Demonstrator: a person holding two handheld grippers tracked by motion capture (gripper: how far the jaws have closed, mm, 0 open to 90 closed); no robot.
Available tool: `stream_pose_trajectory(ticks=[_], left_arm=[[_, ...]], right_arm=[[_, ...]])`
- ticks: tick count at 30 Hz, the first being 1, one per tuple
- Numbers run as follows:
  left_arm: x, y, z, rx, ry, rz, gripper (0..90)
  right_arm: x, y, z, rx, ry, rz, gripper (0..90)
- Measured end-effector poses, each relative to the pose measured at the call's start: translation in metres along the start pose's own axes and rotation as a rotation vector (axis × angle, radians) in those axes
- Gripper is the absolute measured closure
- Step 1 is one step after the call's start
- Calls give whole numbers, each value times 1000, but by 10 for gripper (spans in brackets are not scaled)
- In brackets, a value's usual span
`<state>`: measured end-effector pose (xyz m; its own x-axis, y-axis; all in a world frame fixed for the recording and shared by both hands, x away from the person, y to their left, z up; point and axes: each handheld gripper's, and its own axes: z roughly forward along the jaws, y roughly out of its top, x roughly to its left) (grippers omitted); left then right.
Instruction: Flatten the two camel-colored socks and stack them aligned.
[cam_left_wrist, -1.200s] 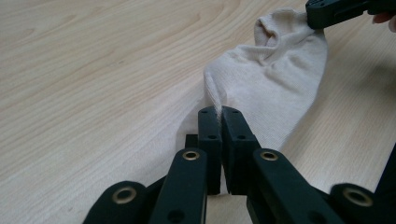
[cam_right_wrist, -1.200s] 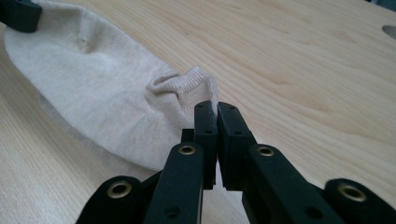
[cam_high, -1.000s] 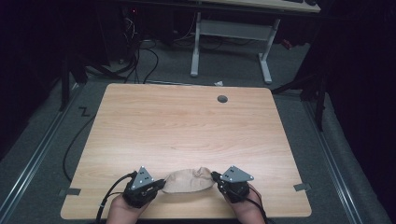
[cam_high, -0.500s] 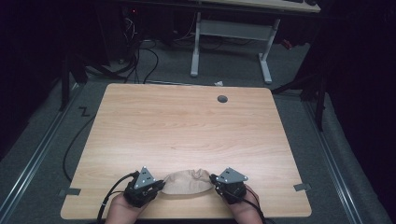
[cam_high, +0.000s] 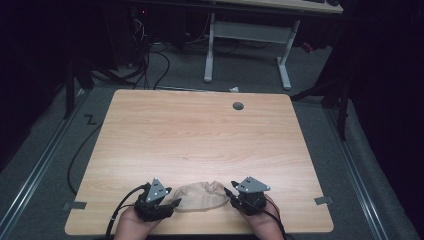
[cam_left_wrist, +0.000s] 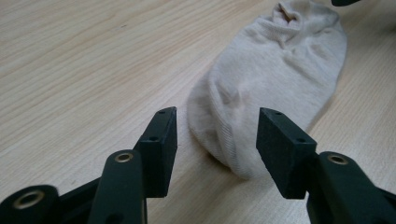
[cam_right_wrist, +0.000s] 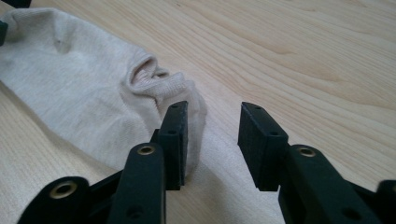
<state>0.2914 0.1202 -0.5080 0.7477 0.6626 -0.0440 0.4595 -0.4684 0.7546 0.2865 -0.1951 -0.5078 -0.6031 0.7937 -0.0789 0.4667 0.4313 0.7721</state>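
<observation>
A dark room with grey carpet surrounds a light wooden table (cam_high: 200, 145), and a white desk frame (cam_high: 247, 37) stands behind it. In the high view, a beige sock (cam_high: 201, 196) lies flat near the table's front edge, between the left gripper (cam_high: 170, 204) and the right gripper (cam_high: 231, 192), and each gripper is at one end of the sock.

In the left gripper view, the left gripper (cam_left_wrist: 217, 135) has its jaws wide apart; they have just been opening. The rounded toe end of the sock (cam_left_wrist: 275, 79) lies on the wood between them, and the pads do not press it.

In the right gripper view, the right gripper (cam_right_wrist: 212, 135) also has just opened its jaws. The cuff of the sock (cam_right_wrist: 84, 98) lies just beside its left jaw, and bare wood shows in the gap.
</observation>
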Motion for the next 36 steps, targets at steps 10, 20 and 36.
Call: stream_pose_trajectory(ticks=[10,20,36], left_arm=[[14,2,-7,-50,23,-9,447],[79,-3,-15,-79,140,-91,445],[138,-24,-23,-12,261,-187,454]], right_arm=[[-10,2,-5,-49,-51,5,542],[-43,0,-2,-68,-123,78,523],[-102,0,31,-5,-254,224,530]])
